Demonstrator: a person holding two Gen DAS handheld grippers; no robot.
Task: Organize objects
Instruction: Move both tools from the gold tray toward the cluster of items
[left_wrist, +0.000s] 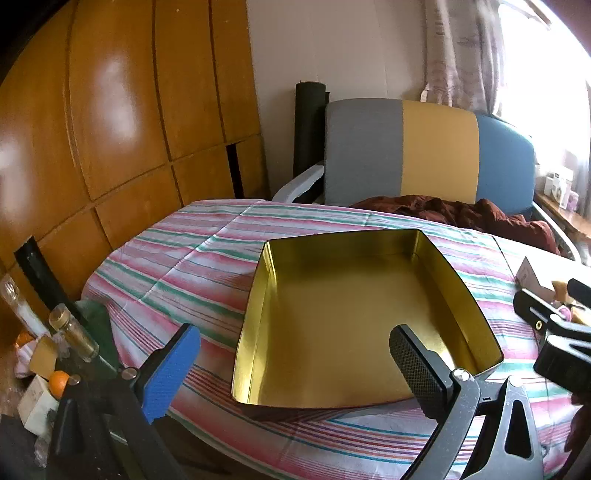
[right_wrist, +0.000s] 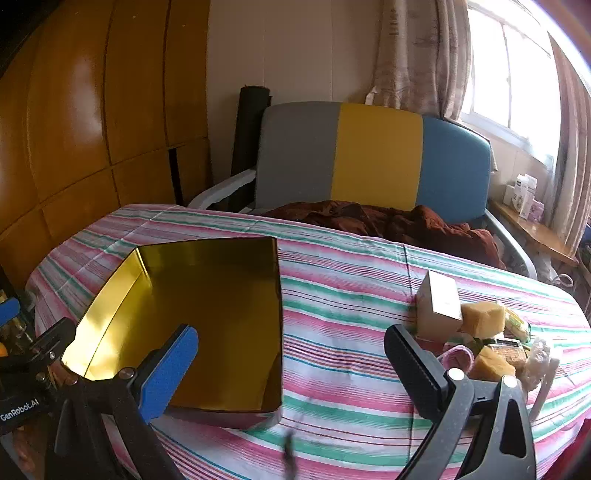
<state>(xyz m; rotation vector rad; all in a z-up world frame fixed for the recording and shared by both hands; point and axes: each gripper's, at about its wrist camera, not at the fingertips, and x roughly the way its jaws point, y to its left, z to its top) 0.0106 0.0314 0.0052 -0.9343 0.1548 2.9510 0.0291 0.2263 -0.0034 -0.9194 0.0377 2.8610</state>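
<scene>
Your left claw (left_wrist: 295, 369) is wide apart and holds nothing. The gold tin (left_wrist: 354, 314) sits right in front of it on the striped cloth (left_wrist: 192, 266), with its black finger (left_wrist: 415, 369) over the tin's near edge. The tin is bare inside.

Your right claw (right_wrist: 291, 365) is wide apart too, with nothing in it. The tin (right_wrist: 207, 314) is just to its left, behind the blue finger (right_wrist: 168, 373). To its right, past the black finger, sit a small box (right_wrist: 439, 306), yellow blocks (right_wrist: 484, 317) and some packets, close together.
</scene>
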